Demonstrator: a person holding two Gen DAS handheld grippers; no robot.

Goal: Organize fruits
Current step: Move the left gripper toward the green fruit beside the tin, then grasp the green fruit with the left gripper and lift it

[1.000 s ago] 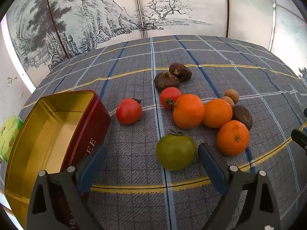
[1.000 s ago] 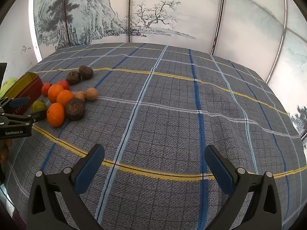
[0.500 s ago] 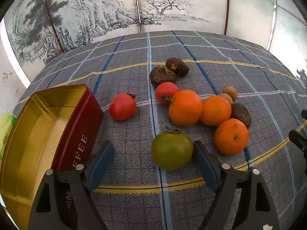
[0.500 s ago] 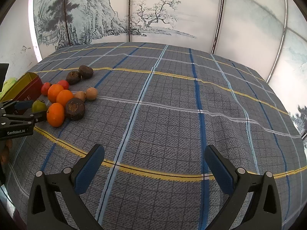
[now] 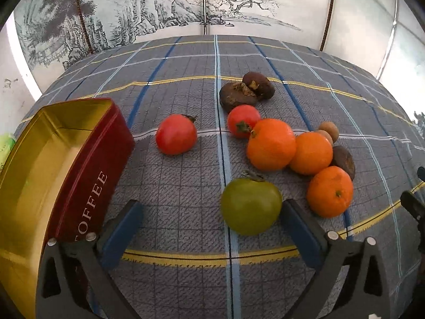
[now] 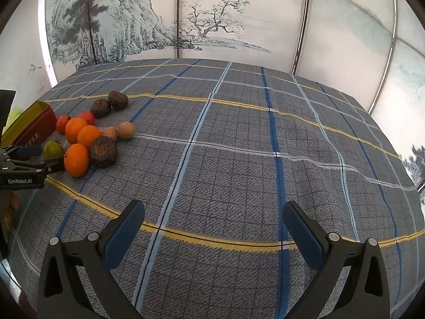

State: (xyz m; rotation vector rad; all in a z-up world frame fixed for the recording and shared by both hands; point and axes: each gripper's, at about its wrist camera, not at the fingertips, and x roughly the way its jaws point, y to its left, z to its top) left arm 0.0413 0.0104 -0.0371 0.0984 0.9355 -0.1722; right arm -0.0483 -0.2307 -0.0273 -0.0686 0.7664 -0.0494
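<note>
A green tomato (image 5: 251,206) lies on the plaid cloth, just ahead of my open left gripper (image 5: 212,222) and close to its right finger (image 5: 300,228). Behind it lie three oranges (image 5: 271,143), two red tomatoes (image 5: 175,134), dark brown fruits (image 5: 239,97) and small tan fruits (image 5: 328,130). A red tin (image 5: 87,164) with a gold inside, marked COFFEE, stands open at the left. My right gripper (image 6: 212,226) is open and empty over bare cloth. In the right wrist view the fruit pile (image 6: 87,138) and the left gripper (image 6: 39,156) lie far left.
The grey plaid cloth (image 6: 239,159) covers the table. A painted landscape screen (image 6: 199,26) stands behind it. Something light green (image 5: 5,146) lies beyond the tin at the left edge.
My left gripper has moved forward and slightly left, so the green tomato now sits nearer its right finger. The right gripper has not moved.
</note>
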